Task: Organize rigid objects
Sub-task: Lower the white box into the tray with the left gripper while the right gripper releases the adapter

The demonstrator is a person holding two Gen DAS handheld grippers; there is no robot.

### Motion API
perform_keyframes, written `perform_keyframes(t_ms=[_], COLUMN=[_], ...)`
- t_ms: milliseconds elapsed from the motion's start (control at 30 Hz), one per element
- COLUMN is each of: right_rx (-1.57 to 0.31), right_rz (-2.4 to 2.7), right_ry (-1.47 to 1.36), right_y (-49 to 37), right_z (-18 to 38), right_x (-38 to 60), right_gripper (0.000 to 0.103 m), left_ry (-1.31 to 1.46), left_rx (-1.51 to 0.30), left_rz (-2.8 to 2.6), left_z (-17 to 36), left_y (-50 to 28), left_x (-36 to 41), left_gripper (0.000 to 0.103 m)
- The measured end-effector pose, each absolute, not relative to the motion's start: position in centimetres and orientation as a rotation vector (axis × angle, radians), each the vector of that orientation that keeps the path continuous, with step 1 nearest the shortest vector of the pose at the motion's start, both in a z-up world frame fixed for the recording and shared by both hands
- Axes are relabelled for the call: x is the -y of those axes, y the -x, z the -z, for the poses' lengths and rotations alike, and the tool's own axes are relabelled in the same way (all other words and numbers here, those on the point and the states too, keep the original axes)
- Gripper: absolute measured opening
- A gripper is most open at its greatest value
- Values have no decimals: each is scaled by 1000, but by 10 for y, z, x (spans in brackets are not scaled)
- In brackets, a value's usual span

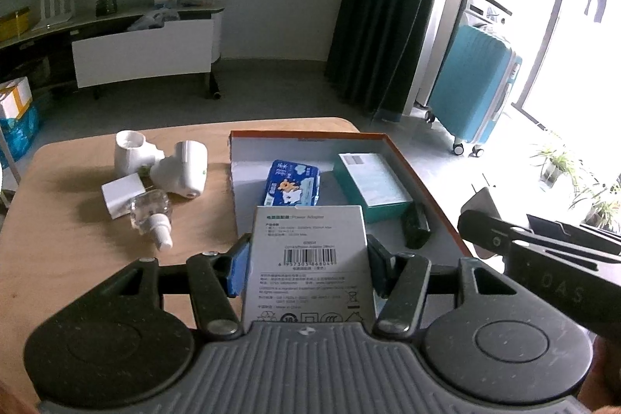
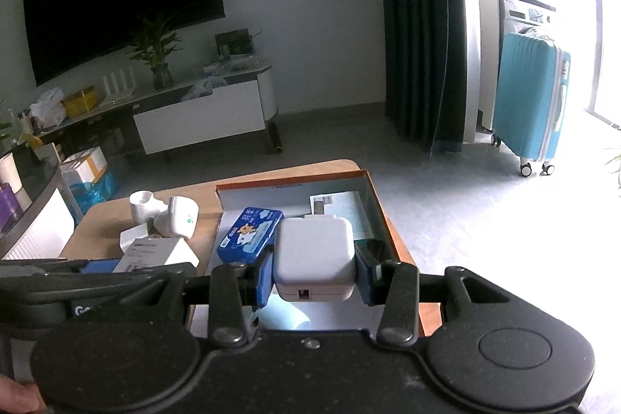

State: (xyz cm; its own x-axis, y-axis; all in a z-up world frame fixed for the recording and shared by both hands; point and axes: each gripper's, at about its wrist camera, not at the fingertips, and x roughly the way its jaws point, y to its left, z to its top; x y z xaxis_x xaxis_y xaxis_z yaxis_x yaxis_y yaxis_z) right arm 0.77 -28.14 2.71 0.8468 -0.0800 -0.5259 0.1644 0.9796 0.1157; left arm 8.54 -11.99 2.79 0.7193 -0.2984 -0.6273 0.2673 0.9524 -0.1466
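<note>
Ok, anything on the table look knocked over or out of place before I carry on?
Yes, a little. The clear bottle lies on its side on the table, nozzle toward the camera, outside the tray. One white holder beside it is tipped over too. No spill or damage shows. Items in the tray look settled.

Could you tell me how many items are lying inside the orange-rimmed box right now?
3: blue packet at left, teal box at right, dark object nearer. Others may be hidden.
</note>
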Motion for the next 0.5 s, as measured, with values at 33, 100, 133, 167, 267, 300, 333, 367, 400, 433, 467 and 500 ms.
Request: perform_keyframes(t_ms=[33,100,133,167,267,300,333,367,400,433,467,500], right_rx=[-546,-542,-541,-539,-539,-540,-539,-538,-538,-538,-537,-538], right_rz=[129,132,132,133,132,132,131,132,132,132,131,130], right_ry=[-158,-155,-154,-155,-157,-157,-157,-157,-157,-158,-159,-158], right_y=[-9,-12,-13,-14,-19,-19,-20,-21,-23,-23,-25,-27], right_z=[-28,-29,-29,-30,-31,-31,-31,-31,-32,-32,-32,-32], right_x=[282,284,284,285,288,288,288,289,288,289,289,289], right_gripper=[51,51,51,51,51,51,51,51,51,51,51,51], left_ry=[46,47,46,45,43,43,43,43,42,42,41,41], left_rx=[-701,-703,-703,-704,-704,-703,-703,-702,-702,-701,-701,-702], left_rz=[314,317,319,319,319,318,317,318,319,318,317,317], left_z=[-28,-28,-28,-28,-28,-29,-29,-29,-30,-30,-30,-31], left_y=[-87,-89,-90,-91,-94,-95,-96,-96,-98,-99,-100,-101], left_x=[121,123,124,125,126,126,126,127,127,127,127,128], left_gripper=[59,59,59,59,59,59,59,59,59,59,59,59])
